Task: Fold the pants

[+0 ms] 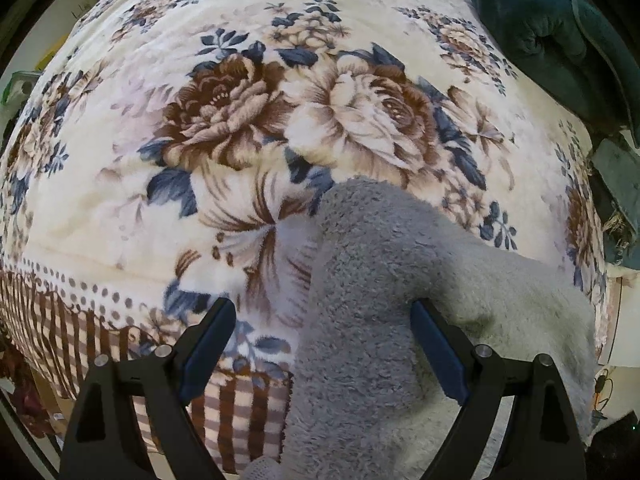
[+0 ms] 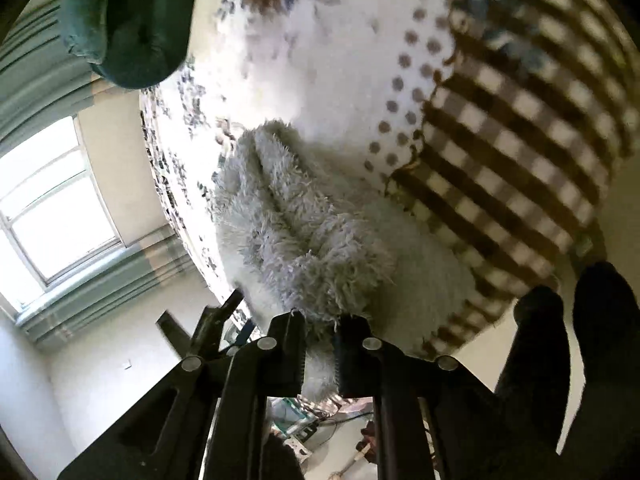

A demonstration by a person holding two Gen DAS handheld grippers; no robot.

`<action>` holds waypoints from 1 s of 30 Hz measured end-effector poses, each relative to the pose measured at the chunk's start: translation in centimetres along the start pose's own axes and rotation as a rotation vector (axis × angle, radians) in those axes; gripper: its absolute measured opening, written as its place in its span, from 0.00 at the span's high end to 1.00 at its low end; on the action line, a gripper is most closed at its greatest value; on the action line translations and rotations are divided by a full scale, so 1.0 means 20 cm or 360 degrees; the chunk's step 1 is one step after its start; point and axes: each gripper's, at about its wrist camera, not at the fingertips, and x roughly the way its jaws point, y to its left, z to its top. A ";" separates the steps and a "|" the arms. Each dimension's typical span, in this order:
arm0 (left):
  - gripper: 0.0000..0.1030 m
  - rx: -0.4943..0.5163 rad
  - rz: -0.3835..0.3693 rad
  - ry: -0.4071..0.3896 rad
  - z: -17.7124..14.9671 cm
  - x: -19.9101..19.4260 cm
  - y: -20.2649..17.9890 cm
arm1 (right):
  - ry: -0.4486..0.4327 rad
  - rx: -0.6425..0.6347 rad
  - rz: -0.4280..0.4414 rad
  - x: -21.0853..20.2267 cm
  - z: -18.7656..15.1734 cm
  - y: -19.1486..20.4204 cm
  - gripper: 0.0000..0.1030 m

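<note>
The pants are fluffy grey fleece, lying on a floral blanket over a bed. In the left wrist view a folded hump of them runs between my left gripper's wide-open fingers, touching neither pad clearly. In the right wrist view my right gripper is shut on a bunched edge of the pants, which hang stretched away from it toward the blanket. The view is tilted and blurred.
A dark green cushion lies at the blanket's far right edge; it also shows in the right wrist view. The blanket's brown checked border hangs over the bed's near side. A window and a wall are at left.
</note>
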 end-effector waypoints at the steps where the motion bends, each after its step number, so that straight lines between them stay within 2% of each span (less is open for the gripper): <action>1: 0.13 0.0009 -0.0010 0.0009 0.00 0.00 -0.01 | 0.0010 -0.0029 -0.0075 -0.02 -0.01 -0.03 0.89; 4: 0.13 0.0056 -0.0013 0.0013 -0.01 0.00 -0.04 | 0.0142 -0.0104 -0.0412 0.06 0.06 -0.15 0.86; 6: 0.13 0.0093 -0.0011 0.0021 -0.01 0.00 -0.06 | 0.0195 -0.0156 -0.0538 0.11 0.12 -0.19 0.71; 7: 0.13 0.0109 -0.0012 0.0019 -0.01 0.00 -0.07 | 0.0168 -0.0214 -0.0575 0.10 0.13 -0.15 0.66; 10: 0.13 0.0140 -0.0037 0.0011 0.00 -0.03 -0.10 | -0.0023 -0.0457 -0.0515 0.01 0.15 0.07 0.52; 12: 0.13 0.0131 -0.0061 0.0004 0.03 -0.04 -0.12 | -0.0115 -0.0525 -0.0407 -0.03 0.18 0.19 0.38; 15: 0.13 0.0137 -0.0081 0.0002 0.08 -0.02 -0.15 | -0.0054 -0.0512 -0.0278 0.07 0.32 0.29 0.32; 19: 0.13 0.0117 -0.0132 0.0068 0.16 0.08 -0.16 | 0.0131 -0.0471 -0.0278 0.35 0.54 0.32 0.32; 20: 0.13 0.0105 -0.0148 0.0086 0.17 0.10 -0.16 | 0.0178 -0.0522 -0.0280 0.41 0.57 0.34 0.36; 21: 0.13 0.0092 -0.0154 0.0100 0.18 0.11 -0.16 | 0.0186 -0.0611 -0.0318 0.44 0.56 0.37 0.61; 23: 0.13 0.0090 -0.0145 0.0119 0.20 0.15 -0.14 | 0.0175 -0.0852 -0.0499 0.48 0.51 0.47 0.88; 25: 0.13 0.0083 -0.0128 0.0137 0.20 0.18 -0.12 | 0.0095 -0.0922 -0.0536 0.48 0.49 0.49 0.89; 27: 0.12 0.0058 -0.0137 0.0177 0.20 0.24 -0.09 | 0.0005 -0.0912 -0.0653 0.48 0.54 0.47 0.89; 30: 0.11 -0.0015 -0.0223 0.0240 0.18 0.29 -0.05 | 0.0058 -0.0816 -0.0707 0.54 0.59 0.42 0.89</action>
